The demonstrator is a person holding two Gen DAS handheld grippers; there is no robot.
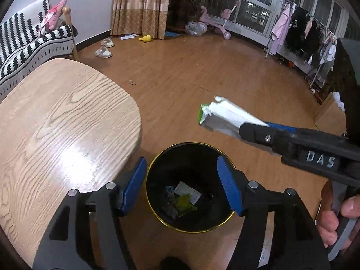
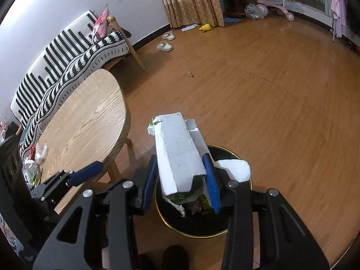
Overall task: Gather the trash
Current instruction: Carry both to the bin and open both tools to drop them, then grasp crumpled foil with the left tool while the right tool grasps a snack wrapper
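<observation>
A black bin with a gold rim (image 1: 191,143) stands on the wooden floor beside the table. Several wrappers and paper scraps (image 1: 182,199) lie at its bottom. My left gripper (image 1: 181,159) hangs open right above the bin with nothing between its blue pads. My right gripper (image 2: 180,157) is shut on a torn white and green carton (image 2: 180,148), held above the bin's rim (image 2: 225,149). In the left wrist view the carton (image 1: 222,117) sticks out of the right gripper (image 1: 254,132), to the right of the bin. One blue finger of the left gripper (image 2: 86,172) shows at the left.
A light wooden table (image 1: 56,123) sits left of the bin, with plastic wrappers (image 2: 33,157) at its near end. Behind it are a striped sofa (image 2: 67,56), slippers (image 1: 103,51) and a small scrap on the floor (image 1: 132,82). A clothes rack (image 1: 303,29) stands far right.
</observation>
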